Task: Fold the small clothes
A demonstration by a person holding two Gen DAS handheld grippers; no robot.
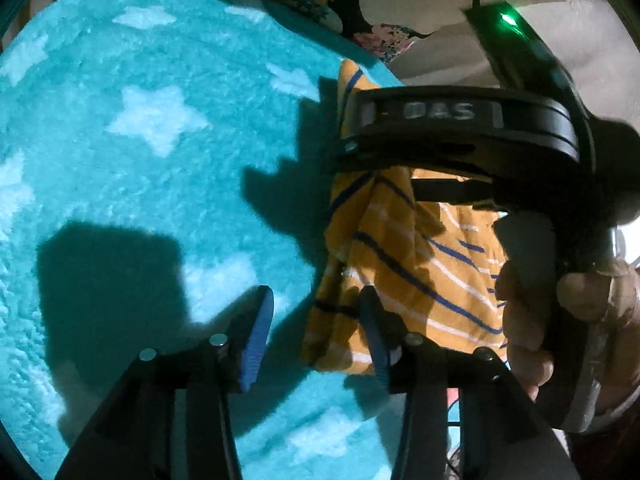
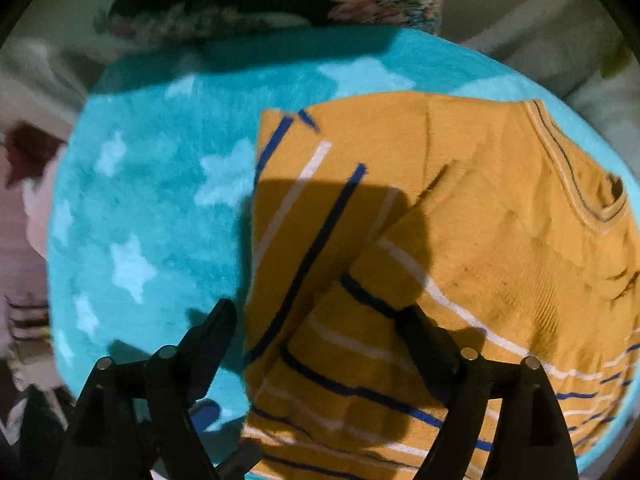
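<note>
Both tongs (left (image 1: 316, 328), right (image 2: 316, 320)) spread w/ nothing gripped; shirt (image 2: 460, 208) near blanket (image 2: 152, 208) edge.

Shirt lying on the blanket, both grippers beside it

The shirt (image 2: 460, 216) is lying on the blanket's (image 2: 152, 208) right part; the right gripper (image 2: 316, 320) is straddling its left edge, and the left gripper (image 1: 316, 312) is hovering just left of the shirt.

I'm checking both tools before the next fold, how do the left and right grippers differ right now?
The left gripper hangs over bare blanket beside the shirt; the right gripper straddles the shirt's edge. The left shows blue pads; the right's fingers look plain black. Both are open, holding nothing.
</note>
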